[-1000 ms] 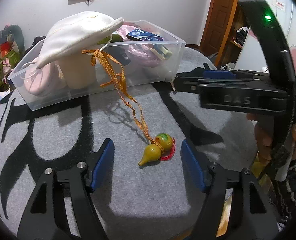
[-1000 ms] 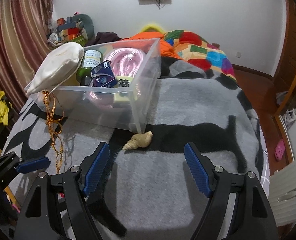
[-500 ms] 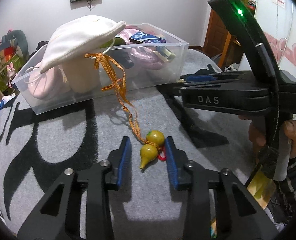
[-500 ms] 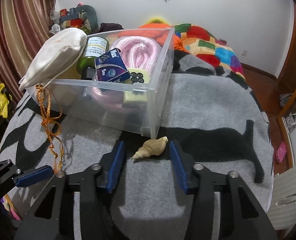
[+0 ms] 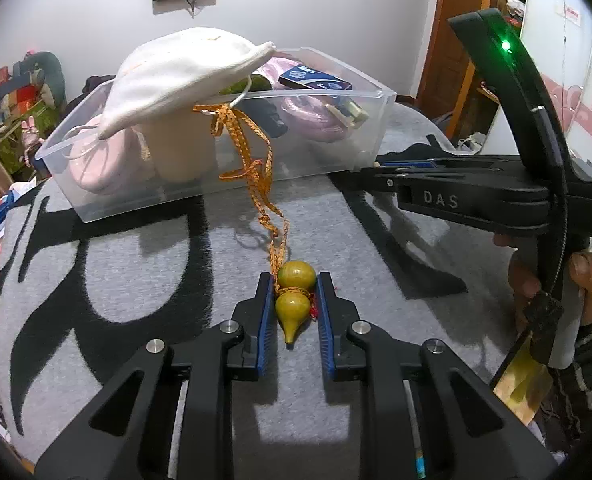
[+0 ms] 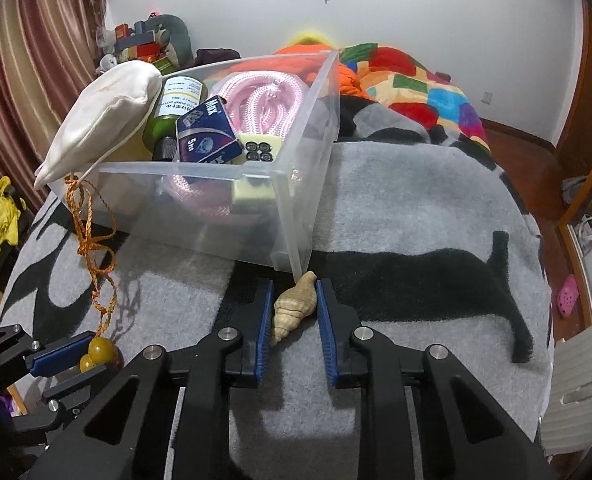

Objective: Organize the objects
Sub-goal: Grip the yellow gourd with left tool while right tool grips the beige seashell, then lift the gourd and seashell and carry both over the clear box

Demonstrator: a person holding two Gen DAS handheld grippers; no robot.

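1. Left gripper (image 5: 295, 300) clamped on yellow gourd charm (image 5: 294, 296), on grey blanket (image 5: 136, 280) near clear bin (image 5: 224, 184).
2. Right gripper (image 6: 295, 304) clamped on seashell (image 6: 294, 308), at bin's near corner.

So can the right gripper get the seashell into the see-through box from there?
Probably yes. The right gripper is shut on the seashell, which lies right at the clear box corner. The box is open on top, though already crowded, so it must lift over the wall first.
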